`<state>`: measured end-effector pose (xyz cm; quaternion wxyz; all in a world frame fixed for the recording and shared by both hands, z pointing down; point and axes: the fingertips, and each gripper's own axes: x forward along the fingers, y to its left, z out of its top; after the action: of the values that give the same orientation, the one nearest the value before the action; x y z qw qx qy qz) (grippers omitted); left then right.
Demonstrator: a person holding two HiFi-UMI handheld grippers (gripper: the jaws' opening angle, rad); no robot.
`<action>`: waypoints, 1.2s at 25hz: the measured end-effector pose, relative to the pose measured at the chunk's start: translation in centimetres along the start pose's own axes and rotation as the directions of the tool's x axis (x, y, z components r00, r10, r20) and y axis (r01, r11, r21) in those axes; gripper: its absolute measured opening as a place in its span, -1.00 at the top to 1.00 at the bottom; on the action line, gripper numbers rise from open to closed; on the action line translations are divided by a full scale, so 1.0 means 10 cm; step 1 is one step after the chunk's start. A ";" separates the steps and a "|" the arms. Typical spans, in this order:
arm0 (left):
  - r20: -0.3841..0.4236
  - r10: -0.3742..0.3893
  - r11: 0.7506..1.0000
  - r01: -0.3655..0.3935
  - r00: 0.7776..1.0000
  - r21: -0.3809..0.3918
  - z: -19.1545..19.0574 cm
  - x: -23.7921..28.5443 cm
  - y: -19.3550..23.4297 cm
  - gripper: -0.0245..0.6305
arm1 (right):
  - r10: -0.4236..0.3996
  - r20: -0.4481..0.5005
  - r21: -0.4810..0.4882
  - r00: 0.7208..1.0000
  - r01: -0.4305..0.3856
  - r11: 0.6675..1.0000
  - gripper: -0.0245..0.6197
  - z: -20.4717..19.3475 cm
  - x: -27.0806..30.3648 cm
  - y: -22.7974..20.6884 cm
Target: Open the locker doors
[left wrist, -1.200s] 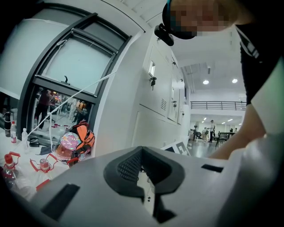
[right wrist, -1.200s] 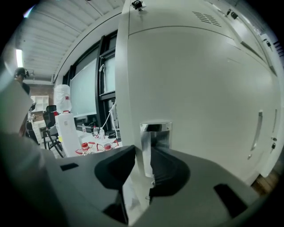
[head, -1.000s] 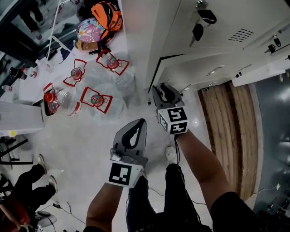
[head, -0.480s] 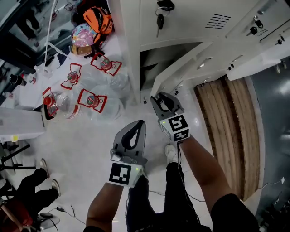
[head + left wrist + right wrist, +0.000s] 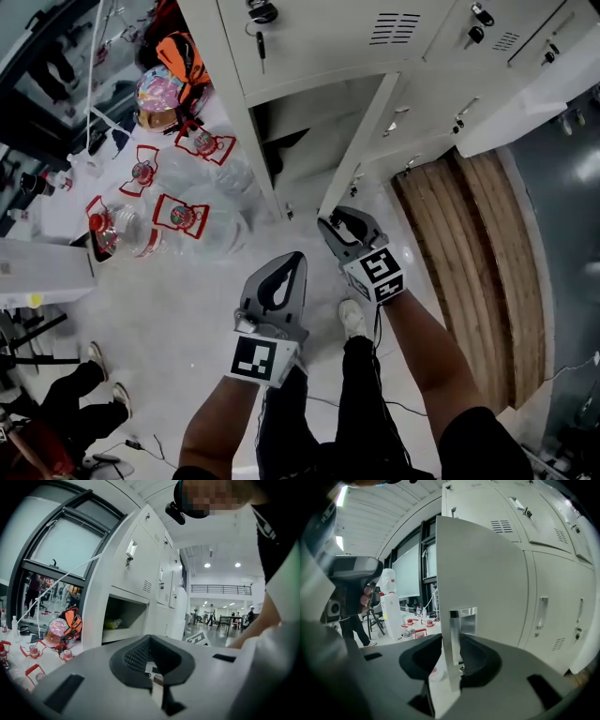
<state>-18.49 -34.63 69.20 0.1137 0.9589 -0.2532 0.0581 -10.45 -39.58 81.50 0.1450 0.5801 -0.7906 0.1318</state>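
**One locker open, the rest to go.** A bottom locker door (image 5: 361, 141) is seen swung well out from the white bank of lockers (image 5: 309, 47), and its compartment (image 5: 300, 131) is laid open. The door's free edge is straddled low down, near the floor, by the right gripper (image 5: 339, 225). In the right gripper view the edge and the bright recessed handle (image 5: 462, 620) are shown standing between the fingers (image 5: 422, 656). These are opening and appear no longer to be pressed on the metal.

The left gripper (image 5: 292, 259) is held above the floor, well apart from the lockers. Its fingers are brought together and nothing is held between them.

One door is therefore judged done. The door above it, hung with keys (image 5: 260, 19), is shut, and the neighbouring doors (image 5: 422, 103) to the right are shown shut as well, so most of the task is taken to be left. A further panel at the far right seems to stand out from the row, though it cannot be told whether it is an open door. Something pale yellow is glimpsed inside the open compartment in the left gripper view, too small to be named. Water jugs (image 5: 187, 211) with red handles are clustered on the floor to the left of the lockers.
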 end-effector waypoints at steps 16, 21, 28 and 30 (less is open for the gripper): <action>-0.009 -0.107 0.993 0.108 0.994 0.049 0.17 0.21 -0.67 0.92 | -0.254 0.060 0.059 0.965 0.250 0.966 0.20 0.11 -0.94 -0.34; -0.007 -0.134 0.988 0.134 0.991 0.073 0.31 0.21 -0.74 0.92 | -0.374 0.137 0.087 0.917 0.365 0.927 0.24 0.51 -1.14 -0.50; 0.002 -0.151 0.986 0.151 0.989 0.077 0.56 0.15 -0.86 0.92 | -0.447 0.065 0.082 0.892 0.442 0.893 0.60 0.55 -1.43 -0.66; 0.002 -0.154 0.985 0.153 0.988 0.080 0.63 0.12 -0.91 0.92 | -0.471 0.031 0.106 0.882 0.465 0.879 0.62 0.50 -1.52 -0.74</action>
<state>-12.53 -29.07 61.63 0.0785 0.9796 -0.1766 0.0551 0.58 -30.27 71.37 0.1224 0.7635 -0.6237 0.1140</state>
